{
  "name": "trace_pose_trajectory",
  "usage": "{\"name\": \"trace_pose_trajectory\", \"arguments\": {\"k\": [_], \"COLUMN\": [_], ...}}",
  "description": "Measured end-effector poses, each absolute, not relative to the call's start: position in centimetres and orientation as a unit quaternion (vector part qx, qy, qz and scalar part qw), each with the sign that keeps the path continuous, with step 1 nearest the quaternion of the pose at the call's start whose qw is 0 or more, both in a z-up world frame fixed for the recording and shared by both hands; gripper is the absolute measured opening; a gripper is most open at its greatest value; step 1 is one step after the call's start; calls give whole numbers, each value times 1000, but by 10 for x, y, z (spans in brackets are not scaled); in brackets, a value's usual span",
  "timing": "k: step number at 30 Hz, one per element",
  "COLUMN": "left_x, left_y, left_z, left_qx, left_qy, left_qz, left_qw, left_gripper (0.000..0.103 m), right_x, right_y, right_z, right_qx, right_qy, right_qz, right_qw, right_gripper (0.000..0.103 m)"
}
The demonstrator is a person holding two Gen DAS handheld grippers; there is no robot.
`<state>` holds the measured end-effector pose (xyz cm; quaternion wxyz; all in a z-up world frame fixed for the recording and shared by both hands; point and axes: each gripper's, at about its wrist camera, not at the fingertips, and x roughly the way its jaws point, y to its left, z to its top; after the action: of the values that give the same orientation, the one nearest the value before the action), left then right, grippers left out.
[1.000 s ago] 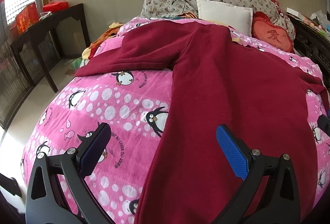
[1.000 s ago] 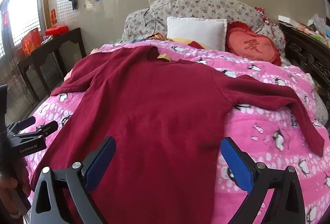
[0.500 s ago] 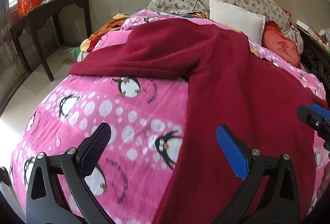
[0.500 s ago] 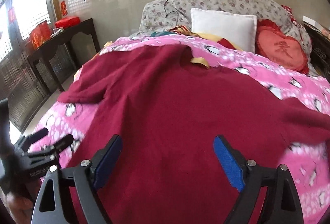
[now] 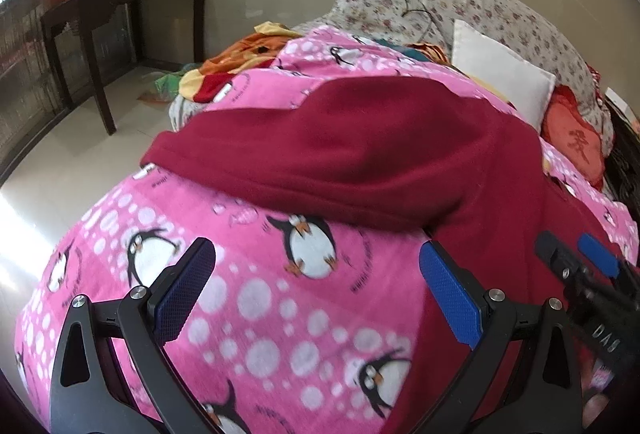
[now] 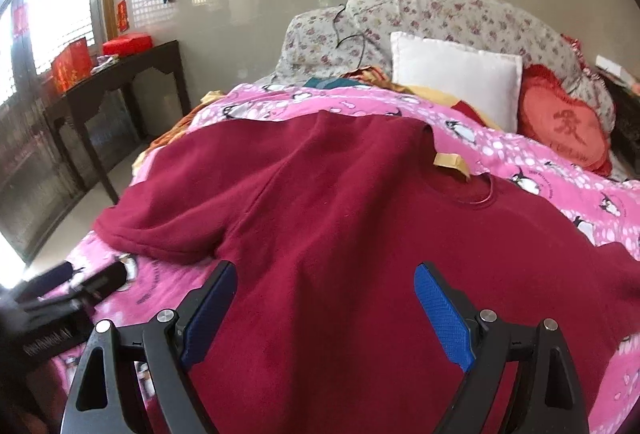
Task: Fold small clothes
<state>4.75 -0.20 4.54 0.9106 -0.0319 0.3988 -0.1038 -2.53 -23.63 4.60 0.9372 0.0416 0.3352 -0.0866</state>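
A dark red long-sleeved sweater (image 6: 360,234) lies spread flat on a pink penguin blanket (image 5: 260,294), collar toward the pillows. Its left sleeve (image 5: 320,154) stretches across the blanket in the left wrist view. My left gripper (image 5: 316,286) is open and empty, low over the blanket just below that sleeve. My right gripper (image 6: 324,306) is open and empty, over the sweater's body near the left armpit. The right gripper also shows at the right edge of the left wrist view (image 5: 580,274); the left gripper shows at the lower left of the right wrist view (image 6: 72,294).
A white pillow (image 6: 456,78), a red heart cushion (image 6: 560,130) and floral pillows (image 6: 420,18) lie at the bed head. Other clothes (image 5: 248,54) are piled at the bed's far left. A dark side table (image 5: 112,2) with red boxes stands by the window.
Both grippers have moved forward and left, closer to the sweater's left sleeve and armpit. The sweater has not moved. Both stay open.
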Motion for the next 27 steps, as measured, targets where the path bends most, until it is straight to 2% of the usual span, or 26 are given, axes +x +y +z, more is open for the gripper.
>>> {"name": "trace_pose_trajectory", "arguments": {"k": [12, 20, 27], "left_x": [73, 102, 100], "left_y": [36, 82, 75], "left_z": [36, 30, 32], "left_qx": [-92, -222, -190], "left_qy": [428, 454, 442], "left_qz": [-81, -64, -50], "left_qw": [895, 861, 875], "left_gripper": [102, 102, 102], "right_x": [-23, -23, -19], "right_y": [-251, -258, -256], "right_z": [37, 35, 34], "right_qx": [68, 87, 81], "right_qy": [321, 319, 325], "right_qz": [-74, -68, -64], "right_qw": [942, 941, 940], "right_gripper": [89, 89, 89]}}
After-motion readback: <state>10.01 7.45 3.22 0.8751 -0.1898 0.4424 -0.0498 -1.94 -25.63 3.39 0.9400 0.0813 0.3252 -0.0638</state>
